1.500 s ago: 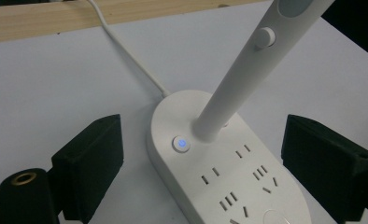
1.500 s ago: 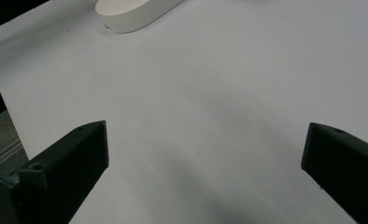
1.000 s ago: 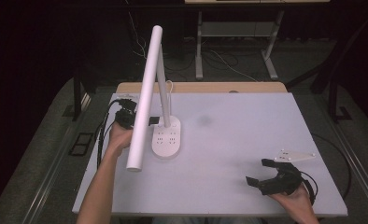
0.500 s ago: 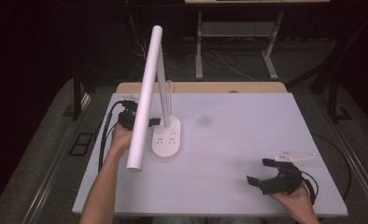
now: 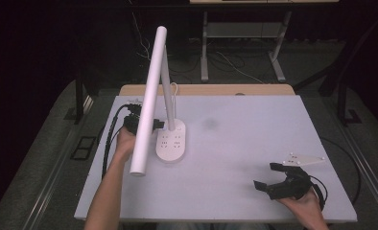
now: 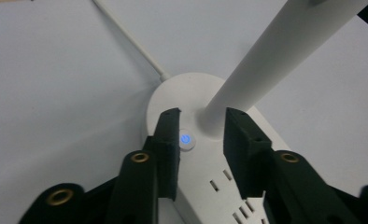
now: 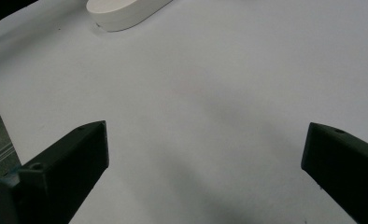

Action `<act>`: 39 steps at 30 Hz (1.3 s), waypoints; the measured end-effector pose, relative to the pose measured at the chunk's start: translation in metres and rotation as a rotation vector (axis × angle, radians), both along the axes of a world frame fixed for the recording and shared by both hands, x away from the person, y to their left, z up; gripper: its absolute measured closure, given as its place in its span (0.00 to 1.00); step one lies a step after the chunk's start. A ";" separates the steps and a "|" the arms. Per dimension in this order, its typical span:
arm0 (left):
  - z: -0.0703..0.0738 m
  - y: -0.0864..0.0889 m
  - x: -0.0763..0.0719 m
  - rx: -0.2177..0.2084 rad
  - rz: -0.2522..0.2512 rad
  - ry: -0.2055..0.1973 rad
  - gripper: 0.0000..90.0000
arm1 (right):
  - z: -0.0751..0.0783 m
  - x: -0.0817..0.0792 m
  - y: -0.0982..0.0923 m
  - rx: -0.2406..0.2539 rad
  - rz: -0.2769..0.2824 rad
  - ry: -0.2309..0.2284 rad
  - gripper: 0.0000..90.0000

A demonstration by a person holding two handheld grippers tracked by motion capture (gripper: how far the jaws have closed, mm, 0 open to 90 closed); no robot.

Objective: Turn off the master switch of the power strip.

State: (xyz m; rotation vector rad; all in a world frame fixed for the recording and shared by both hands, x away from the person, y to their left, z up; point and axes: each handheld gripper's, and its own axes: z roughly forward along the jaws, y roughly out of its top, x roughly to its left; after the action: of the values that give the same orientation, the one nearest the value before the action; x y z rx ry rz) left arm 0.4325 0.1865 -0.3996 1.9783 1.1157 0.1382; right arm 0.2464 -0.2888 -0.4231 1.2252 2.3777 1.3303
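A white desk lamp (image 5: 170, 139) stands on the left half of a pale table (image 5: 254, 139), its oval base (image 6: 210, 168) carrying socket slots and its long tube head (image 5: 148, 100) leaning toward the camera. In the high view that tube head crosses in front of the left gripper (image 5: 146, 125), so its jaws are mostly hidden there and only the hand (image 5: 124, 143) and black cables behind it can be made out.

The left gripper view fills the gap: the two black jaws sit over the lamp base, with a small round power button (image 6: 185, 139) glowing blue between them, just beside the lamp's stem (image 6: 275, 56). The jaws have just been closing; they appear not to press on anything, though contact with the base is hard to judge.

The right gripper (image 5: 273, 179) rests near the table's front right corner, jaws spread wide and holding nothing. Its own view shows bare tabletop between them and the lamp base cut off at the top edge.
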 end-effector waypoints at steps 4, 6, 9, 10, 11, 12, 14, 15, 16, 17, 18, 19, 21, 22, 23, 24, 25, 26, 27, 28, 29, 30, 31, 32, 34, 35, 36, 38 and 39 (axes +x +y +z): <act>-0.002 -0.002 0.001 -0.010 0.003 0.006 0.85 | 0.000 0.000 0.000 -0.001 0.000 0.001 0.00; -0.003 -0.002 0.002 -0.011 0.005 0.008 0.90 | 0.000 0.000 0.000 0.000 0.000 0.001 0.00; -0.005 -0.004 0.004 -0.015 0.023 0.013 0.98 | 0.000 0.000 0.000 -0.001 0.001 0.001 0.00; -0.006 -0.004 0.004 -0.013 0.027 0.013 1.00 | 0.000 0.000 0.000 -0.001 0.002 0.000 0.00; -0.007 -0.005 0.004 -0.008 0.029 0.016 1.00 | 0.000 0.000 0.000 -0.001 0.002 0.000 0.00; -0.008 -0.006 0.005 0.008 0.024 0.013 1.00 | 0.000 0.000 0.000 -0.002 0.003 -0.001 0.00; -0.010 -0.009 0.005 0.009 0.033 0.024 1.00 | 0.000 0.000 0.000 -0.002 0.003 0.000 0.00; -0.010 -0.009 0.005 0.018 0.033 0.025 1.00 | 0.000 0.000 0.000 -0.002 0.003 0.000 0.00; -0.011 -0.009 0.006 0.020 0.031 0.024 1.00 | 0.000 0.000 0.000 -0.002 0.003 0.000 0.00; -0.012 -0.010 0.006 0.024 0.030 0.025 1.00 | 0.000 0.000 0.000 -0.003 0.003 0.001 0.00; -0.012 -0.011 0.006 0.025 0.027 0.027 1.00 | 0.000 0.000 0.000 -0.002 0.003 0.001 0.00; -0.013 -0.012 0.006 0.022 0.030 0.029 1.00 | 0.000 0.000 0.000 -0.003 0.004 0.000 0.00; -0.014 -0.012 0.007 0.021 0.034 0.029 1.00 | 0.000 0.000 0.000 -0.003 0.003 -0.001 0.00; -0.015 -0.013 0.007 0.022 0.038 0.029 1.00 | 0.000 0.000 0.000 -0.003 0.002 0.001 0.00; -0.015 -0.013 0.007 0.029 0.037 0.030 1.00 | 0.000 0.000 0.000 -0.003 0.003 -0.001 0.00; -0.016 -0.013 0.007 0.032 0.037 0.033 1.00 | 0.000 0.000 0.000 -0.002 0.004 -0.002 0.00; -0.016 -0.013 0.007 0.032 0.038 0.033 1.00 | 0.000 0.000 0.000 -0.003 0.004 -0.003 0.00; -0.017 -0.013 0.008 0.033 0.036 0.032 1.00 | 0.000 0.000 0.000 -0.002 0.005 -0.002 0.00; -0.017 -0.014 0.007 0.034 0.042 0.036 1.00 | 0.000 0.000 0.000 -0.003 0.005 -0.002 0.00; -0.017 -0.014 0.007 0.035 0.043 0.036 1.00 | 0.000 0.000 0.000 -0.003 0.005 -0.002 0.00; -0.018 -0.014 0.008 0.032 0.044 0.036 1.00 | 0.000 0.000 0.000 -0.002 0.005 0.000 0.00; -0.018 -0.014 0.008 0.039 0.040 0.036 1.00 | 0.000 0.000 0.000 -0.004 0.005 -0.002 0.00; -0.018 -0.015 0.008 0.037 0.047 0.039 1.00 | 0.000 0.000 0.000 -0.002 0.004 0.005 0.00; -0.019 -0.015 0.008 0.040 0.050 0.042 1.00 | 0.000 0.000 0.000 -0.002 0.004 0.006 0.00; -0.020 -0.015 0.008 0.027 0.057 0.047 1.00 | 0.000 -0.001 0.000 -0.001 0.007 0.004 0.00; -0.020 -0.015 0.008 0.028 0.055 0.046 1.00 | 0.000 -0.001 0.000 -0.001 0.007 0.004 0.00; -0.020 -0.017 0.008 0.020 0.065 0.044 1.00 | 0.000 -0.001 0.000 -0.001 0.007 0.004 0.00; -0.020 -0.017 0.008 0.020 0.064 0.043 1.00 | 0.000 -0.001 0.000 -0.002 0.007 0.005 0.00; -0.020 -0.017 0.008 0.023 0.065 0.041 1.00 | 0.000 0.000 0.001 -0.002 0.007 0.004 0.00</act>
State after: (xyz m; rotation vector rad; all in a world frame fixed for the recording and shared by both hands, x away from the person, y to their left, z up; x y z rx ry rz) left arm 0.4408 0.1691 -0.4200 1.9740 1.2107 0.1458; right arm 0.2460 -0.2882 -0.4233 1.2220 2.3873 1.3287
